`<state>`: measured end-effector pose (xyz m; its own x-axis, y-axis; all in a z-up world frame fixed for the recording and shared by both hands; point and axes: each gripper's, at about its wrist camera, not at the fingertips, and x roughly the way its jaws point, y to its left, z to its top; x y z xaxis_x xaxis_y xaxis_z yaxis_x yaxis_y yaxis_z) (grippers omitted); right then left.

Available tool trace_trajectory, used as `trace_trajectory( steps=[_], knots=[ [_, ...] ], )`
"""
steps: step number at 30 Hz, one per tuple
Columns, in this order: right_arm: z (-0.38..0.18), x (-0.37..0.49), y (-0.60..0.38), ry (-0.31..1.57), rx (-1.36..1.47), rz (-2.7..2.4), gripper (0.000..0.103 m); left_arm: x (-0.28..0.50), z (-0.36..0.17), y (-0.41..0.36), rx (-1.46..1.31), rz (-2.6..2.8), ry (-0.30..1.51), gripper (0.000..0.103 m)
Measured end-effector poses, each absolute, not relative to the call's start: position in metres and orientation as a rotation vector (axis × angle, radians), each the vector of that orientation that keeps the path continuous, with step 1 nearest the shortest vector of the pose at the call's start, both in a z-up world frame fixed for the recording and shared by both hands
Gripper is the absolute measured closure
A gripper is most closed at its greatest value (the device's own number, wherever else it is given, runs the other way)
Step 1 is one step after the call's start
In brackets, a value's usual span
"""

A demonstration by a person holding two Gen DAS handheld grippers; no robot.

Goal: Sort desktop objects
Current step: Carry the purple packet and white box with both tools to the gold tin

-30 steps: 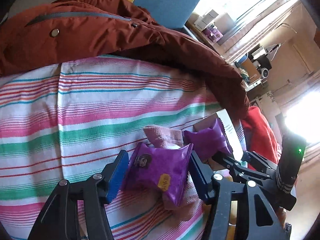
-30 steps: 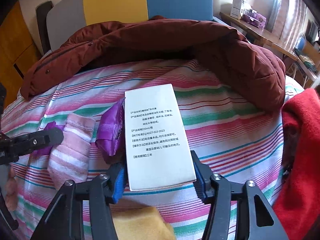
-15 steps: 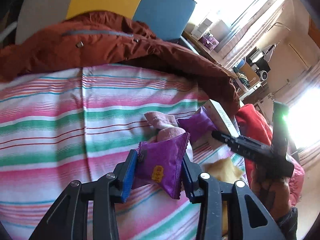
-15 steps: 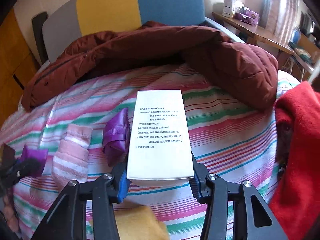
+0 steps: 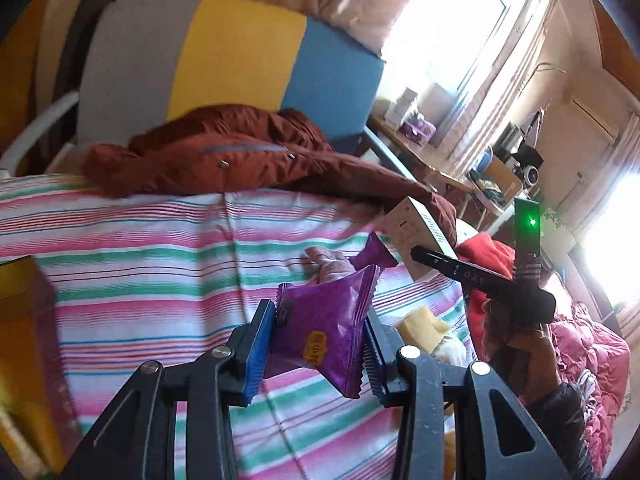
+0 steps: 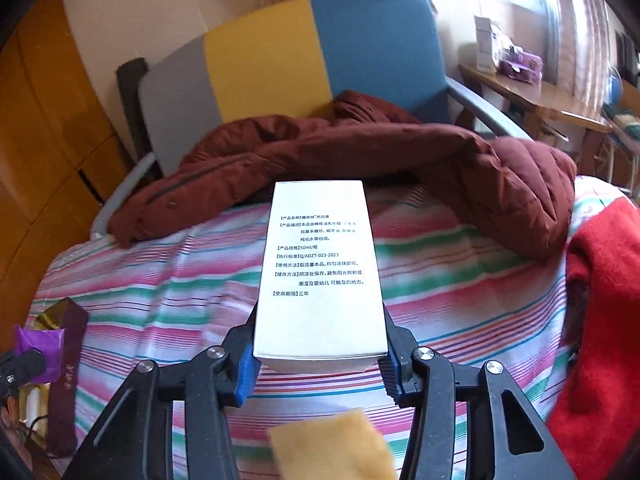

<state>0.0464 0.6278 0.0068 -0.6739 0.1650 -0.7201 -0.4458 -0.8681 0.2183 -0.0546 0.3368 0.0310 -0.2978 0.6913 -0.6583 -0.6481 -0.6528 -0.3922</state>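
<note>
Purple foil, a crinkled snack packet (image 5: 324, 330), was clamped between the blue pads of the left gripper (image 5: 318, 346) and hung clear of the pink, green and white striped cloth (image 5: 160, 272) on which it had rested a second before. That gripper's jaws had just been closing, the packet between them; the grip looked firm. The right gripper (image 6: 320, 354) was closed on a white oblong carton printed with black text (image 6: 320, 264), likewise raised off the cloth, its jaws having tightened slightly on the sides.

Both picks therefore appeared complete, and in my judgement the work had passed from grasping to carrying.

Left behind on the cloth were a pink striped sock (image 5: 330, 266), a second purple foil packet (image 5: 374, 254) and a yellow sponge-like block (image 5: 424, 326). A rust-brown padded jacket (image 6: 360, 152) lay along the far edge.

No sorting container could be identified with certainty.
</note>
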Motion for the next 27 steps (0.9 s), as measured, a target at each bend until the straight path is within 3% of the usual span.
trace_trajectory(
  steps=[11, 27],
  knots=[
    [0.03, 0.034, 0.542, 0.501, -1.103, 2.671, 0.053, -0.051, 0.039, 0.246, -1.086, 2.109, -0.184, 0.062],
    [0.033, -0.033, 0.329, 0.403, -1.326, 2.971, 0.053, -0.071, 0.051, 0.089, -1.081, 2.28, -0.398, 0.062]
  ],
)
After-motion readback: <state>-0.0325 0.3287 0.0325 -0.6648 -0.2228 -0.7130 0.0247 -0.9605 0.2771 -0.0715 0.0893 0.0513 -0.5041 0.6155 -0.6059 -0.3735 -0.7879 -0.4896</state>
